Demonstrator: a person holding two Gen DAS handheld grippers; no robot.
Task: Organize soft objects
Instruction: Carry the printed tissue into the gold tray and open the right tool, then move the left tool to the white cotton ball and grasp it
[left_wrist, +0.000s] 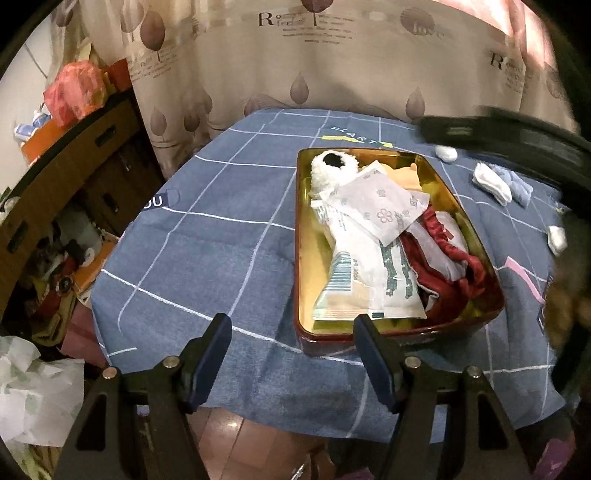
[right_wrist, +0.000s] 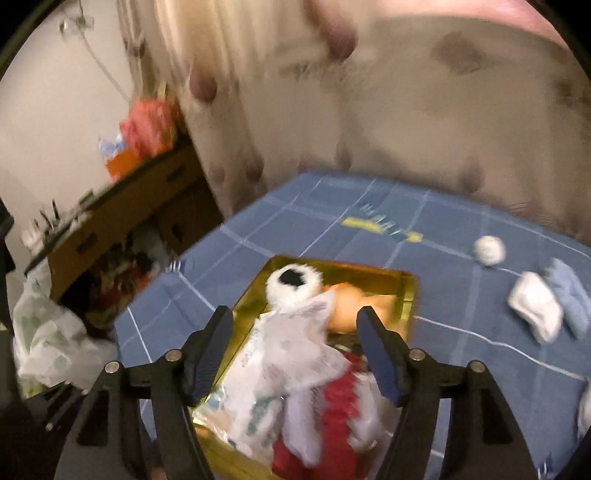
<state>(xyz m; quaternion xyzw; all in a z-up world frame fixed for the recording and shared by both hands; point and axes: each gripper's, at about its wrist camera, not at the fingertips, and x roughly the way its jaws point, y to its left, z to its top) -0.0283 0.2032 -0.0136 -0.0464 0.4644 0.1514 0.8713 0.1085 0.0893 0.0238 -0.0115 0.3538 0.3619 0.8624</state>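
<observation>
A gold-lined tin box (left_wrist: 301, 236) with a dark red outside sits on the blue checked cloth (left_wrist: 207, 236). It holds a white fluffy toy with a black patch (left_wrist: 332, 168), white packets (left_wrist: 380, 206), a red and white pouch (left_wrist: 439, 254) and an orange plush (left_wrist: 406, 173). My left gripper (left_wrist: 293, 328) is open and empty at the box's near rim. My right gripper (right_wrist: 293, 321) is open and empty above the box (right_wrist: 406, 291), over the packets (right_wrist: 295, 347). White and light blue socks (right_wrist: 546, 310) and a white ball (right_wrist: 489, 249) lie on the cloth to the right.
A patterned curtain (left_wrist: 332, 55) hangs behind the table. A brown cardboard box (left_wrist: 74, 147) and cluttered shelves stand at the left. White plastic bags (left_wrist: 33, 398) lie at the lower left. Small white soft items (left_wrist: 556, 238) lie at the cloth's right side.
</observation>
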